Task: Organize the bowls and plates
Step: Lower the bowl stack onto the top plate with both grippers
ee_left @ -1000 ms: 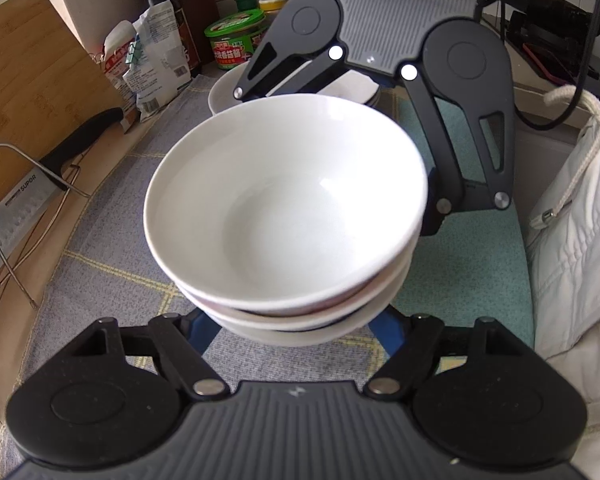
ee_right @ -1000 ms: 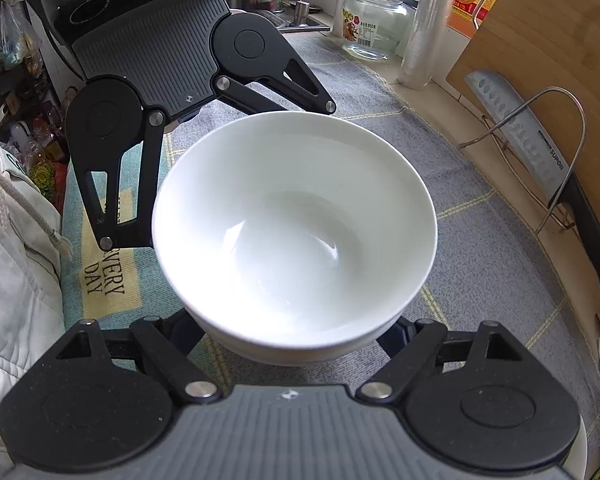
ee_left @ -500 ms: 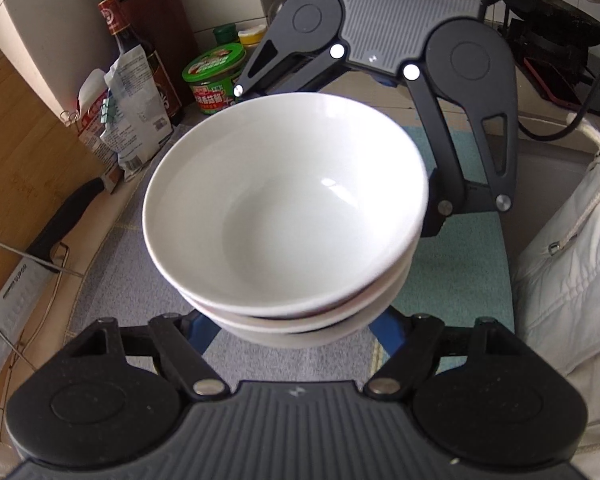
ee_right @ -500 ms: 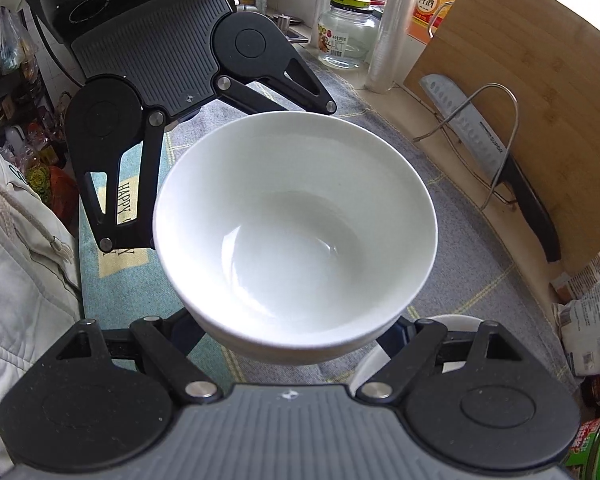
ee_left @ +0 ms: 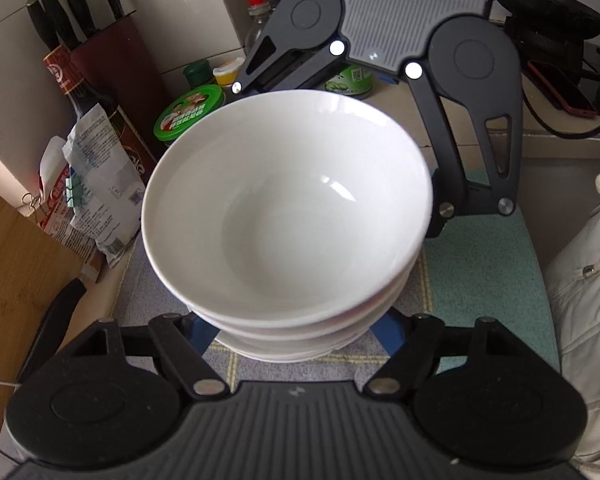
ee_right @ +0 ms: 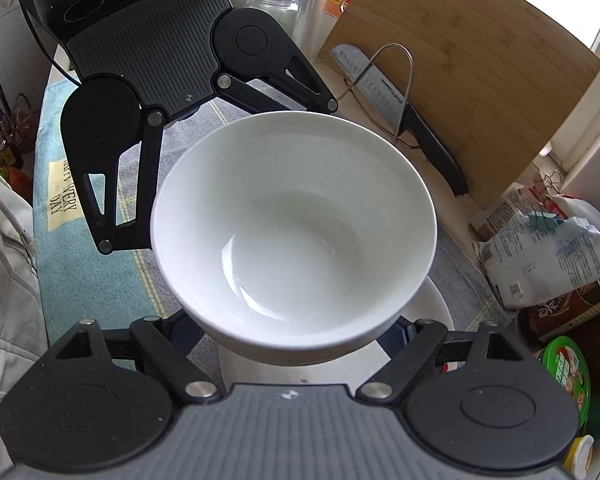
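Both grippers carry the stack of white bowls mid-frame above the counter: left gripper and right gripper, fingers pinching its sides. Next, likely lowering onto the white plate at lower right.

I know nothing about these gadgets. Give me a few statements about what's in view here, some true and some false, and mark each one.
1. The stack of white bowls is held between both grippers at once. True: the left gripper and the right gripper grip it from opposite sides.
2. The top bowl has soup in it. False: it is empty.
3. A knife lies in front of a wooden cutting board. True.
4. The lidded tub beside the bowls has a red lid. False: the lid is green.
5. A white plate lies under the held bowls. True: its rim shows in the right wrist view.
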Demonstrator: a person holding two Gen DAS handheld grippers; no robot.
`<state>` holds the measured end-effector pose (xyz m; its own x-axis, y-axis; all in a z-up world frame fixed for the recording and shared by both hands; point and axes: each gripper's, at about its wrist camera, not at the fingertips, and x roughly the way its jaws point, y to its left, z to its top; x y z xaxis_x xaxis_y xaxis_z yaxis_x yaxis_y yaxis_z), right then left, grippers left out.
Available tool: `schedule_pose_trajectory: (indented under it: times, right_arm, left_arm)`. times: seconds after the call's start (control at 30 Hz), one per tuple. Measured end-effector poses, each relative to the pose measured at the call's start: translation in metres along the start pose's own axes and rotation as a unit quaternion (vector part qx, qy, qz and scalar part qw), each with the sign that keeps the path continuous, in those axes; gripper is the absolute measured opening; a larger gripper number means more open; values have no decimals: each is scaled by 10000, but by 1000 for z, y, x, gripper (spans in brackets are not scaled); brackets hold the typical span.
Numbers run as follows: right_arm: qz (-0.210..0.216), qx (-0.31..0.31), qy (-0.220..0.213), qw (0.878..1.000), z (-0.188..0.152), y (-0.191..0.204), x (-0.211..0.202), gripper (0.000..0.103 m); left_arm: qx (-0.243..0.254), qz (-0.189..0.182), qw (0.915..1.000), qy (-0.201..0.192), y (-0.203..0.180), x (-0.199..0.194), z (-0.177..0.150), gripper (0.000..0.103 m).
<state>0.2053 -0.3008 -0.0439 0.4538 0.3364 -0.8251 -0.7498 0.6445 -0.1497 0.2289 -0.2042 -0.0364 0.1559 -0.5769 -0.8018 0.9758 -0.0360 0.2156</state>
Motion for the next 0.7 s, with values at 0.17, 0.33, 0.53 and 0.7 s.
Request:
schedule_pose_trajectory:
  times: [0.17,0.33,0.53,0.7]
  right_arm:
    - [-62,106,70,9999,-14,-15,3,90]
    - [-111,177,139,9997,-23,-26,8,90]
    - [-113,221,214,9995,-27,-35,18,90]
    - [-99,251,241,9993,-29,-37,20,90]
  left_arm:
    - [74,-63,10000,-6,4,17,8,78]
    - [93,-81,9999,-9,13,35,15,78]
    - [94,-111,9999,-6,20,44,17,78]
    - [80,-137,9999,16,25,48,19,78]
